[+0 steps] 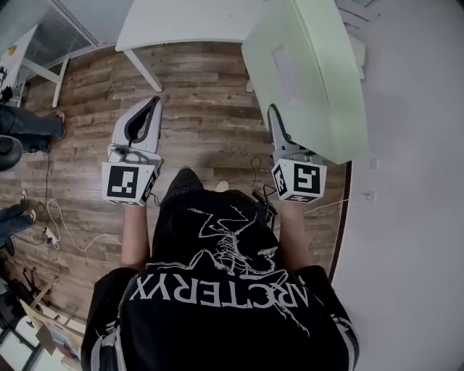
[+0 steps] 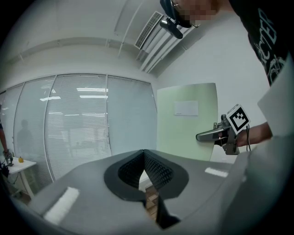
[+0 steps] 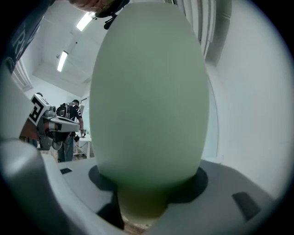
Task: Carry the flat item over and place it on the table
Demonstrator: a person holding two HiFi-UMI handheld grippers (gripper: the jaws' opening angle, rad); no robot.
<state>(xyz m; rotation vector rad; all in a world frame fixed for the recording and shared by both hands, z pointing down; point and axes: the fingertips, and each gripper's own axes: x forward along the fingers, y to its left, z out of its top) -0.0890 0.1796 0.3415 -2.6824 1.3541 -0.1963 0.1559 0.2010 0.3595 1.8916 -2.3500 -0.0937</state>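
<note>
The flat item is a pale green board (image 1: 308, 72) with a white label, held upright and tilted in the air at the right of the head view. My right gripper (image 1: 275, 119) is shut on its lower edge. In the right gripper view the board (image 3: 149, 92) fills the middle and rises out of the jaws of the right gripper (image 3: 142, 202). My left gripper (image 1: 148, 116) hangs apart to the left over the floor, shut and empty. The left gripper view shows the left gripper (image 2: 144, 158) with its pads meeting, and the board (image 2: 186, 121) and right gripper (image 2: 216, 134) beyond.
A white table (image 1: 188, 22) stands ahead on the wooden floor (image 1: 203, 94). A white wall (image 1: 406, 181) runs along the right. Cables (image 1: 65, 232) lie on the floor at the left, near a person's legs (image 1: 29, 123). Glass partitions (image 2: 78, 124) with blinds stand to the left.
</note>
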